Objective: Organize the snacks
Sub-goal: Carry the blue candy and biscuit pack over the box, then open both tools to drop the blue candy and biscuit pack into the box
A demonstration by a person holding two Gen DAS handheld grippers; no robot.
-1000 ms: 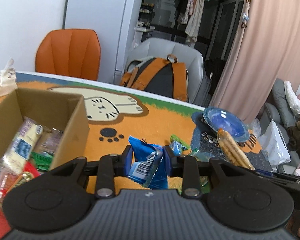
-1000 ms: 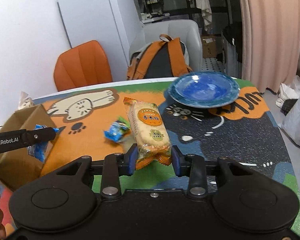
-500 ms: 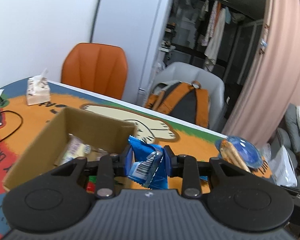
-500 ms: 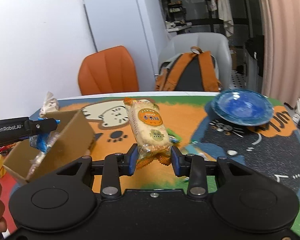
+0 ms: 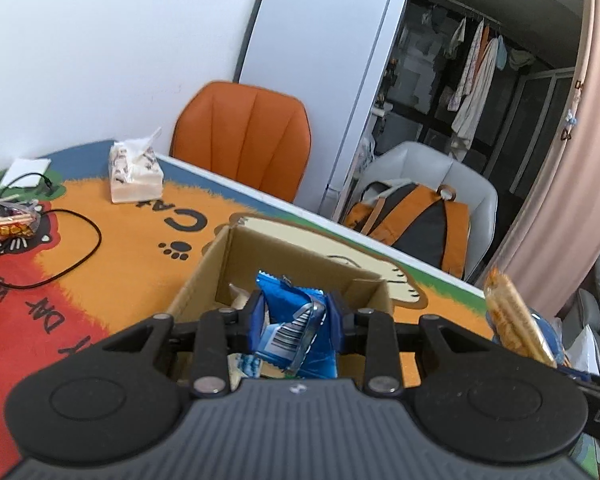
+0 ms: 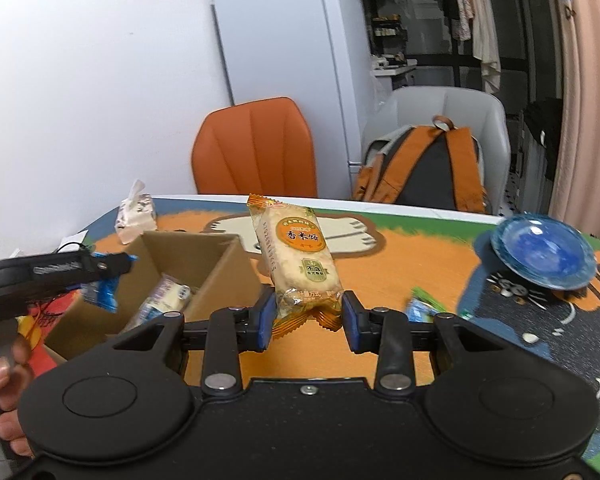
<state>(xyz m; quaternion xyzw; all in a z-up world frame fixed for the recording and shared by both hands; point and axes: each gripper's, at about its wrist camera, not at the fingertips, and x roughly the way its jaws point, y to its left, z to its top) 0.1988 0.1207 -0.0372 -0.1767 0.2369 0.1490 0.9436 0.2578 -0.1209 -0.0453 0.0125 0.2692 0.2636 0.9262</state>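
Note:
My left gripper [image 5: 296,326] is shut on a blue snack packet [image 5: 294,328] and hangs over the open cardboard box [image 5: 220,264], which holds other wrapped snacks. My right gripper [image 6: 308,320] is shut on the bottom of a yellow rice-cracker pack [image 6: 300,256] that stands upright between the pads, just right of the cardboard box [image 6: 228,276]. In the right wrist view the left gripper [image 6: 112,266] shows over the box with its blue packet [image 6: 102,294]. In the left wrist view the cracker pack [image 5: 512,320] shows at the right.
A blue glass plate [image 6: 544,250] sits at the table's right. Small blue and green candies [image 6: 424,308] lie on the mat beside my right gripper. A tissue pack [image 5: 134,174], a black cable [image 5: 72,252] and a bagged snack [image 5: 8,224] lie left. Orange chair [image 5: 244,140] and backpack [image 5: 416,228] stand behind.
Both grippers have moved left with their snacks. The left one has come from beside the box to over its opening; the right one has risen and neared the box's right wall.

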